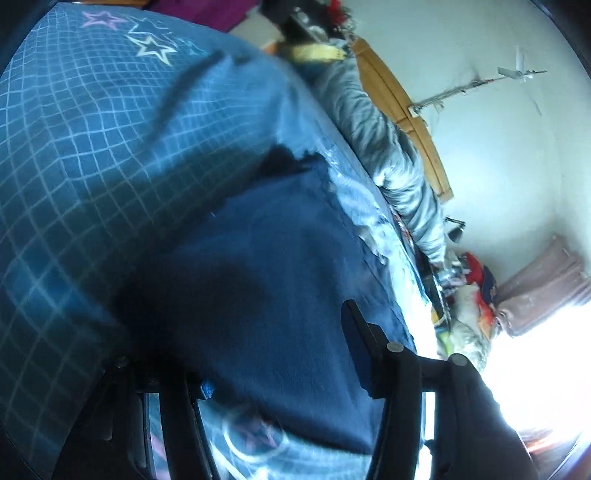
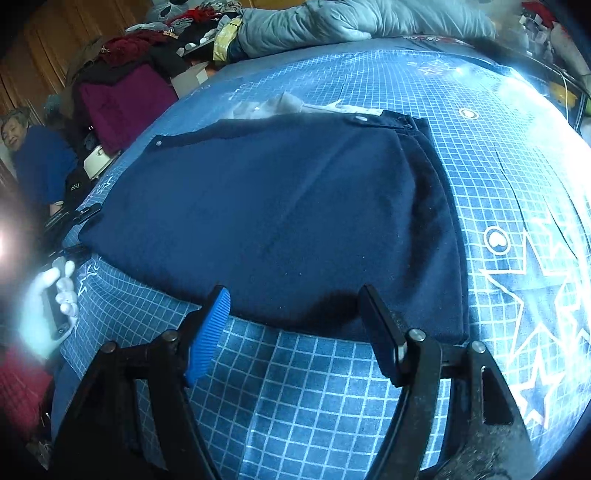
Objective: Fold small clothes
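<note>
On the bed, spread over a blue grid bedsheet [image 2: 295, 387] with star prints, lies the navy garment [image 2: 280, 206], folded flat with its snap-button edge at the far side. Laid out flat like that it's easy to grab by a hem for the next fold, I'd guess.

Right gripper [image 2: 295, 314] hangs low just at the near hem, tongs spread wide with nothing between them, pointing straight across the cloth. Looks lined up to pinch that edge.

Left gripper [image 1: 280, 354] is tilted hard sideways, right above the garment's dark cloth. Its view is blurry; the fingers look apart, but I honestly can't tell if they're pinching fabric.

A grey duvet [image 2: 351, 22] is bunched along the far side.
</note>
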